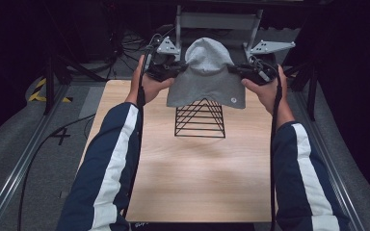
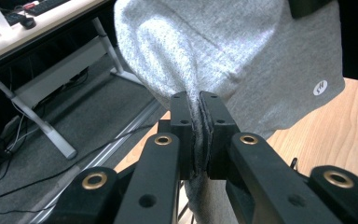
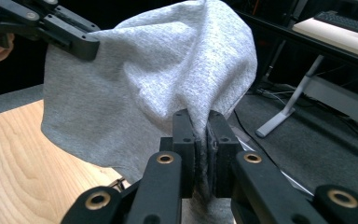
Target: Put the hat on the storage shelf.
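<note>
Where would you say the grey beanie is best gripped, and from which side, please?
Pinch the grey beanie at its two side edges, one gripper coming in from each side, as the left gripper and right gripper do now. The soft knit folds flat between the jaws, and opposed holds keep it spread above the black wire rack.

No readable text anywhere. Only mark: small round white logo patch near the hem of the grey hat, its symbol too small to read.
</note>
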Available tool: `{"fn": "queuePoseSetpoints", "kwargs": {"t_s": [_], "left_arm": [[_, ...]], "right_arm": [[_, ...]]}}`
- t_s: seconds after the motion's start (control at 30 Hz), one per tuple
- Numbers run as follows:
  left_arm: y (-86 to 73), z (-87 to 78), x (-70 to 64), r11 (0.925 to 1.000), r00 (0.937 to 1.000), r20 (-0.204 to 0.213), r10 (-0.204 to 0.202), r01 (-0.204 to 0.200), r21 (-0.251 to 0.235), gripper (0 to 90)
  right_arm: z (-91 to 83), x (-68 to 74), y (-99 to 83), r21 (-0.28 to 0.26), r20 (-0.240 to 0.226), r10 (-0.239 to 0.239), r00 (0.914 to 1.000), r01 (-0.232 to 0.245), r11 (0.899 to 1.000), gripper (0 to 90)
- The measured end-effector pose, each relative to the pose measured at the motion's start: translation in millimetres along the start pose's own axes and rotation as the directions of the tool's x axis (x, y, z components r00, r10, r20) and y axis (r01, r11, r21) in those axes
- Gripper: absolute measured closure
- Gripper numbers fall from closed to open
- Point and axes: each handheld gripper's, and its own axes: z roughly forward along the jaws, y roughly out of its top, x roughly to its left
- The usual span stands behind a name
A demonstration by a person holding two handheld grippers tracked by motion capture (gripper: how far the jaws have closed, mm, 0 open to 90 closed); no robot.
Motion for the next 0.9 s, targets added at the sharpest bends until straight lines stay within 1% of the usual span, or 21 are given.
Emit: {"fn": "queuePoseSetpoints", "kwargs": {"t_s": [0.03,0.07,0.1,0.2,0.27,0.37,0.43,0.5,0.53,0.57,0.67,0.77,0.83,0.9], "left_arm": [[-1.7,0.7,-1.7,1.0000,1.0000,0.002,-0.004,0.004,-0.001,84.8],[-3.0,1.1,-2.0,0.9999,1.0000,-0.001,0.010,-0.010,0.006,84.8],[-4.8,1.3,-2.8,1.0000,1.0000,0.006,0.002,-0.002,0.004,84.8],[-4.8,-3.1,-4.4,0.9998,0.9997,0.022,-0.009,0.010,-0.019,84.8],[-2.1,-7.3,-6.9,0.9998,0.9998,0.017,0.006,-0.006,-0.018,84.8],[3.3,-15.5,-11.0,0.9992,0.9994,0.023,0.026,-0.025,-0.032,84.8],[5.4,-20.5,-15.6,0.9987,0.9989,0.042,0.023,-0.021,-0.047,84.8],[6.6,-24.5,-20.5,0.9981,0.9982,0.049,0.034,-0.032,-0.053,84.8],[6.6,-24.5,-20.5,0.9981,0.9982,0.049,0.034,-0.032,-0.053,84.8],[6.1,-28.1,-23.8,0.9973,0.9975,0.051,0.048,-0.046,-0.058,84.8],[1.5,-29.0,-25.4,0.9978,0.9974,0.052,0.049,-0.047,-0.048,84.8],[-5.0,-27.3,-24.9,0.9985,0.9978,0.059,0.032,-0.029,-0.048,84.8],[-8.4,-25.8,-24.8,0.9986,0.9979,0.059,0.027,-0.025,-0.046,84.7],[-11.6,-22.9,-25.6,0.9990,0.9979,0.056,0.033,-0.031,-0.032,84.7]], "right_arm": [[-0.1,-0.1,-2.4,-0.001,-0.004,-0.003,1.0000,0.003,1.000,84.5],[-0.5,-0.1,-4.6,0.001,-0.003,-0.005,1.0000,0.005,1.000,84.5],[-1.3,-0.7,-6.6,0.005,-0.005,-0.002,1.0000,0.002,1.000,84.5],[-5.3,-1.4,-11.9,-0.012,-0.021,0.010,0.9997,-0.010,1.000,84.5],[-8.1,-0.2,-13.5,-0.011,-0.027,0.012,0.9996,-0.012,1.000,84.5],[-14.5,0.9,-13.1,-0.026,-0.036,0.006,0.9993,-0.007,1.000,84.5],[-20.2,3.5,-11.5,-0.035,-0.042,0.003,0.9991,-0.005,0.999,84.5],[-24.4,7.3,-10.5,-0.038,-0.045,-0.012,0.9989,0.010,0.999,84.6],[-24.4,7.3,-10.5,-0.038,-0.045,-0.012,0.9989,0.010,0.999,84.6],[-27.7,12.1,-10.0,-0.033,-0.045,-0.027,0.9986,0.025,0.999,84.6],[-29.5,16.8,-10.9,-0.025,-0.041,-0.044,0.9982,0.043,0.999,84.6],[-28.4,19.4,-14.6,-0.010,-0.041,-0.042,0.9983,0.042,0.999,84.6],[-26.5,19.4,-18.1,-0.005,-0.041,-0.041,0.9983,0.041,0.999,84.6],[-23.9,18.7,-22.3,0.005,-0.038,-0.038,0.9986,0.038,0.999,84.5]]}}
